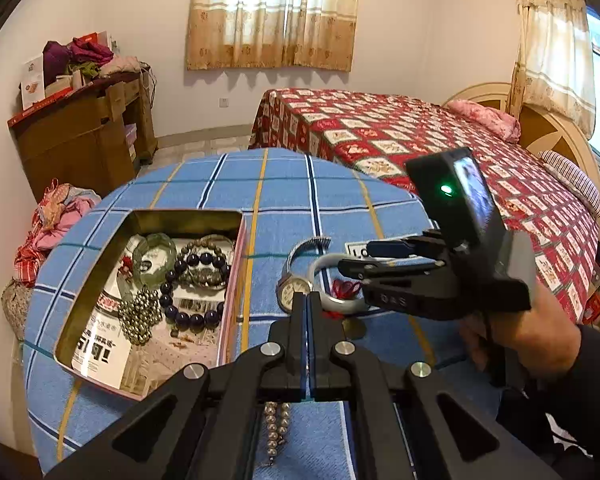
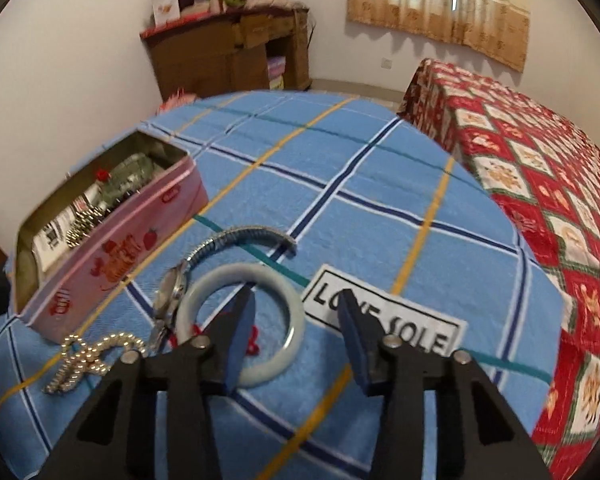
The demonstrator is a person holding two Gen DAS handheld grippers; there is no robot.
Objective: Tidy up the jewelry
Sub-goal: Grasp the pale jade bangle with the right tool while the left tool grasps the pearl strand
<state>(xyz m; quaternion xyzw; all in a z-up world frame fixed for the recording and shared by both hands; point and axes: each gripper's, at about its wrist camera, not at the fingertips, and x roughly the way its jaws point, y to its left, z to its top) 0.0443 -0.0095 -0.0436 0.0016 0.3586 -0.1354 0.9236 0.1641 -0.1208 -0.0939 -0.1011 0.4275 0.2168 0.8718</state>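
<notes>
Blue plaid tablecloth [image 2: 380, 168] | left gripper [image 1: 307, 320] pinched together on pearl bead strand [image 1: 277, 428] dangling below it, could slip | right gripper [image 2: 296, 336] apart astride pale jade bangle [image 2: 288, 300], may skid | pink tin [image 2: 112, 264] left of both

Cloth [image 2: 380, 184] blue, checked with navy, white, yellow and teal lines, bearing a white patch [image 2: 384, 322] with black letters. Tin [image 2: 116, 256] pink outside with red strawberry print, gold inside; in it dark purple beads [image 1: 188, 280], pale green bangles [image 1: 154, 258] and brassy beads [image 1: 140, 316]. On the cloth a pale grey-blue bangle [image 2: 292, 320], silver watch [image 2: 172, 288], pearl-white strand [image 2: 88, 356], red tassel [image 2: 254, 340]; bedspread [image 1: 420, 136] red with cream squares, curtains [image 1: 272, 12] tan and cream; grippers black, pads [image 2: 242, 332] blue.
</notes>
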